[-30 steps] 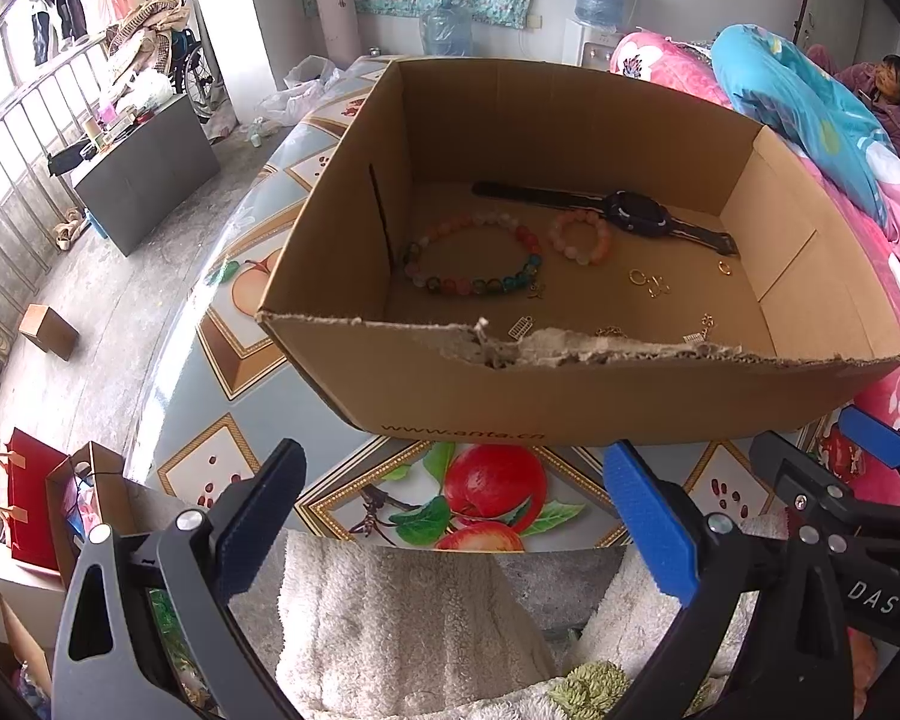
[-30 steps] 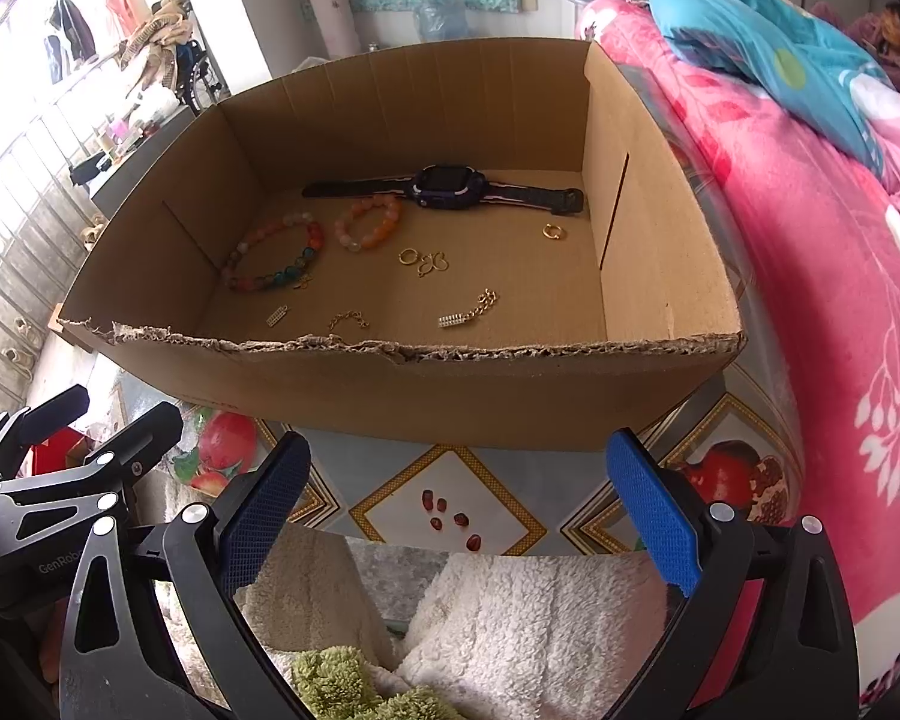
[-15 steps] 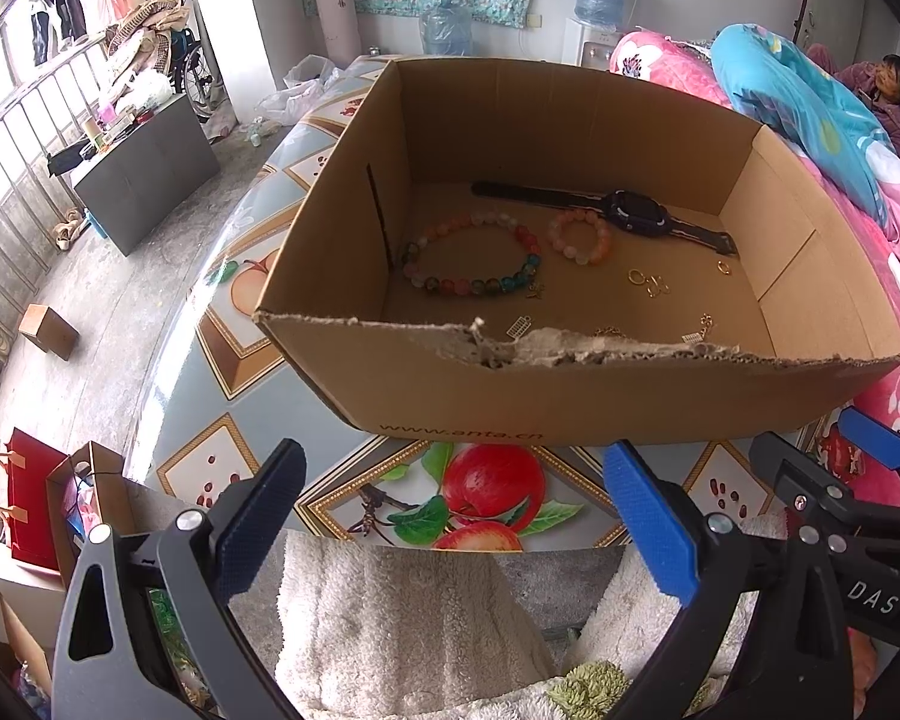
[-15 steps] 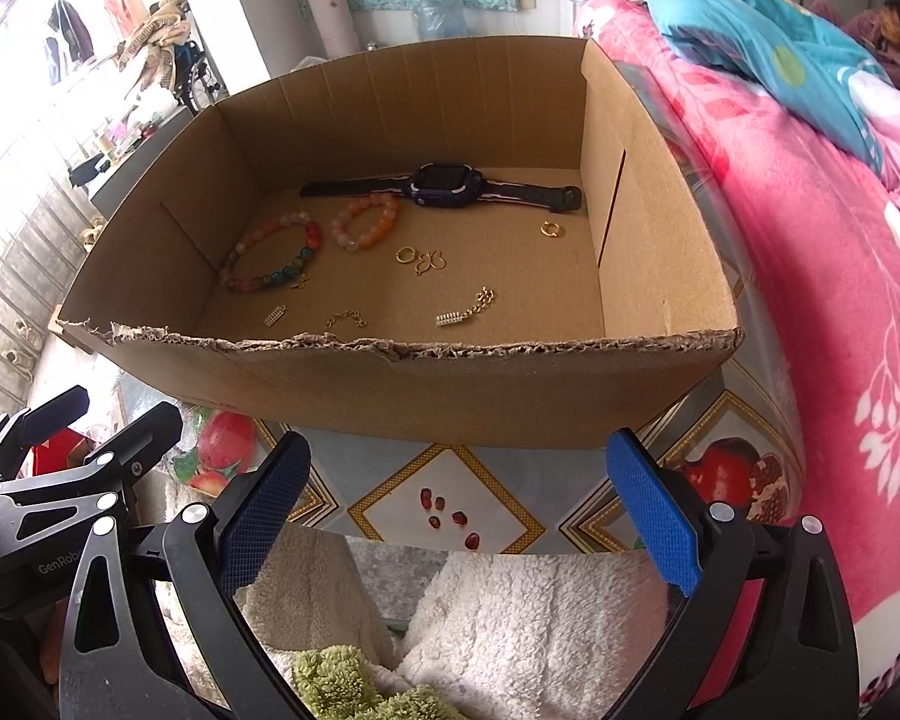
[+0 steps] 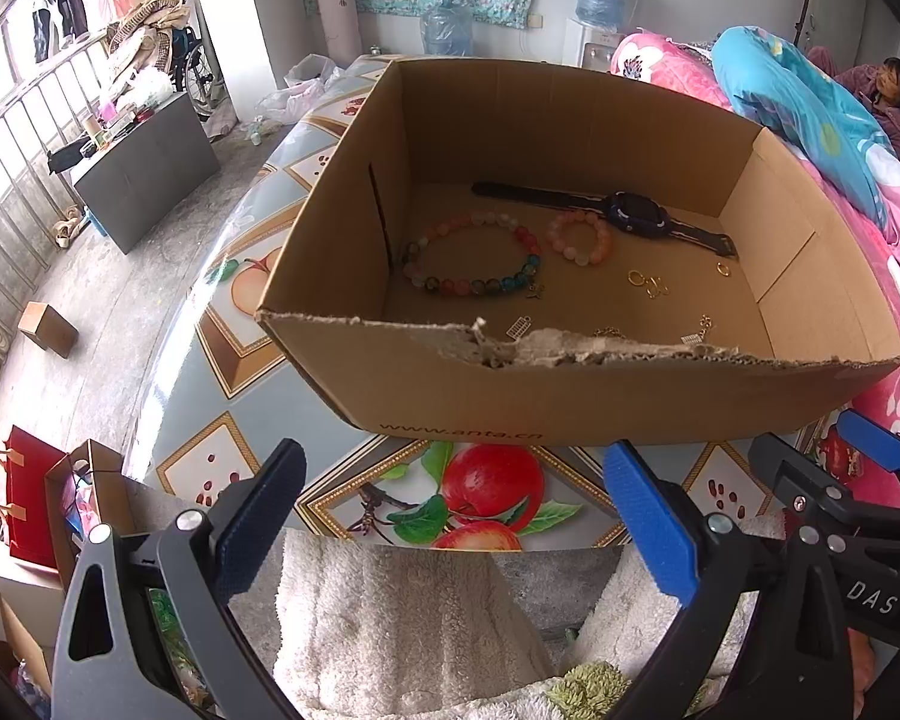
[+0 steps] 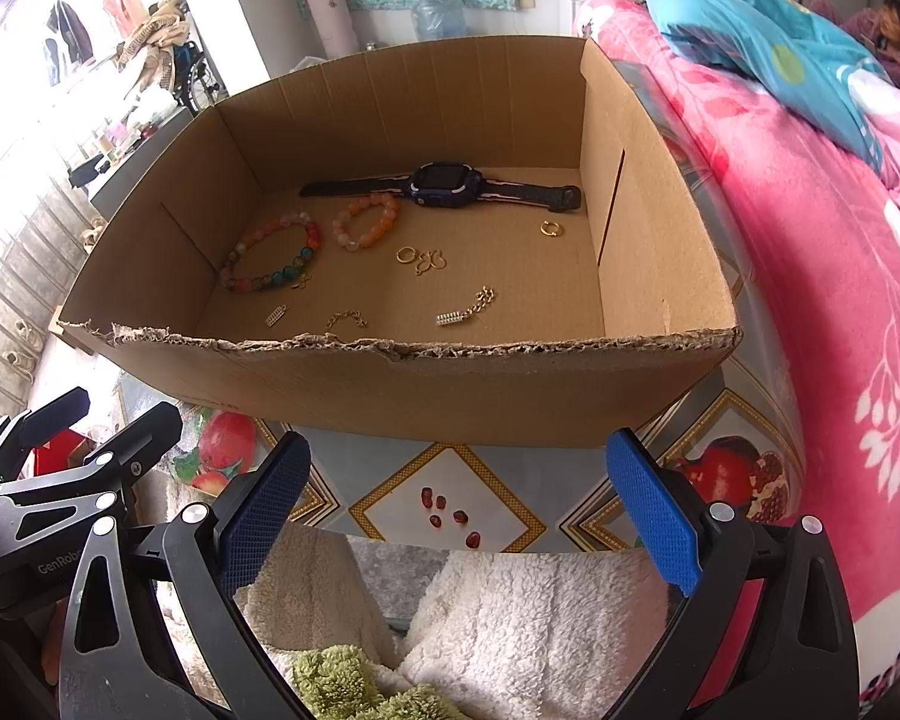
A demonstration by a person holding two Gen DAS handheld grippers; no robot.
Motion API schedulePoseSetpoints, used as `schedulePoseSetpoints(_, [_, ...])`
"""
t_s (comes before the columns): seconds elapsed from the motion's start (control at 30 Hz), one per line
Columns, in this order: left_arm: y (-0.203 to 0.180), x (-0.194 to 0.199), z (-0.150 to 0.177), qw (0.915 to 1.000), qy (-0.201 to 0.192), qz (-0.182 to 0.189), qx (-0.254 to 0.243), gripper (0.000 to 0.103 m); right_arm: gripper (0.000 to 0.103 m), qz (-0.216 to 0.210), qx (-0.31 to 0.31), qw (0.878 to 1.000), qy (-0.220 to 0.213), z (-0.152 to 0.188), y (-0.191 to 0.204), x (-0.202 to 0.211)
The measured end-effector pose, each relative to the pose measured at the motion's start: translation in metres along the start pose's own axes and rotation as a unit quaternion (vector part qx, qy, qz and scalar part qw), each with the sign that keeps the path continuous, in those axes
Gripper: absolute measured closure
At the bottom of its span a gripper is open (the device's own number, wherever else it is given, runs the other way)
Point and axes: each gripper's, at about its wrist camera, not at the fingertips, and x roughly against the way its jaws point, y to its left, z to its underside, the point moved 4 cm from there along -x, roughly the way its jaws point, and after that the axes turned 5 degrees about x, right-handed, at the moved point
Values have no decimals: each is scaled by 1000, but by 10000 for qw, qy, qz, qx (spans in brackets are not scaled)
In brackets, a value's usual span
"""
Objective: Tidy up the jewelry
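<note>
While both tongs (image 5: 456,525) (image 6: 459,507) gape, jewelry (image 6: 273,258) boxed beyond

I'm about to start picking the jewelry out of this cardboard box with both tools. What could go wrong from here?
1. The small gold rings and thin chain pieces lie flat on the box floor; the wide pads may slip off them.
2. The box's torn front wall stands between both open tools and the jewelry; reaching in low could snag it.
3. The pink bracelet lies against the watch; grabbing one may drag the other.

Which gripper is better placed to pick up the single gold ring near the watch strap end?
Probably right: the gold ring lies toward the box's right wall, the open right gripper's side.
</note>
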Motion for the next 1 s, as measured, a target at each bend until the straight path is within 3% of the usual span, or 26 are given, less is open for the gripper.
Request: schedulePoseSetpoints(1.0, [0, 0, 0, 10000, 15, 14, 12, 6, 8, 7, -5, 10000, 14, 0, 0, 0])
